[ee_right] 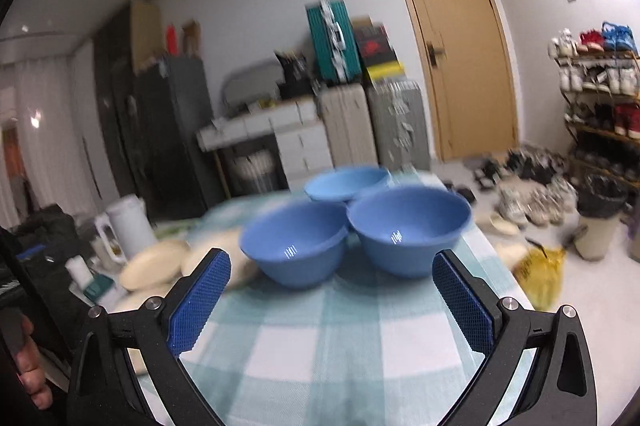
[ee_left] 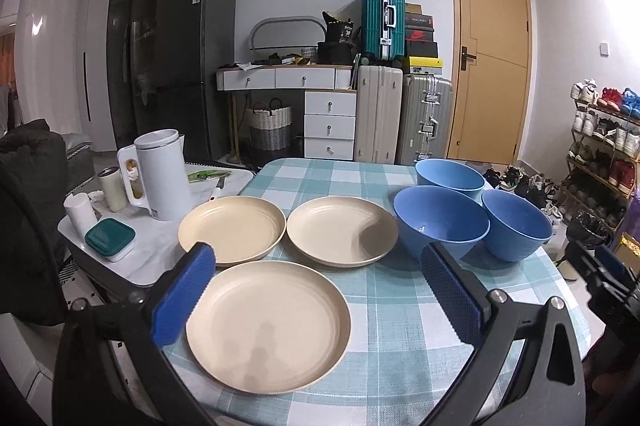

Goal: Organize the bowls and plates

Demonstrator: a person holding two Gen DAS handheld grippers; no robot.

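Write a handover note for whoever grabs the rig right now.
Left gripper: open, empty, above the nearest cream plate.
Right gripper: open, empty, facing the blue bowls.
Three cream plates lie separately on the checked tablecloth: nearest, back left, back middle.
Three blue bowls sit clustered to their right.
Done: nothing stacked.
Left: stack the plates, nest the bowls.

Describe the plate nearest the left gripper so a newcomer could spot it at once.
On the teal checked tablecloth, three cream plates sit left of three blue bowls. The nearest cream plate lies alone at the front, between the left gripper's open fingers; the other two sit side by side behind it.
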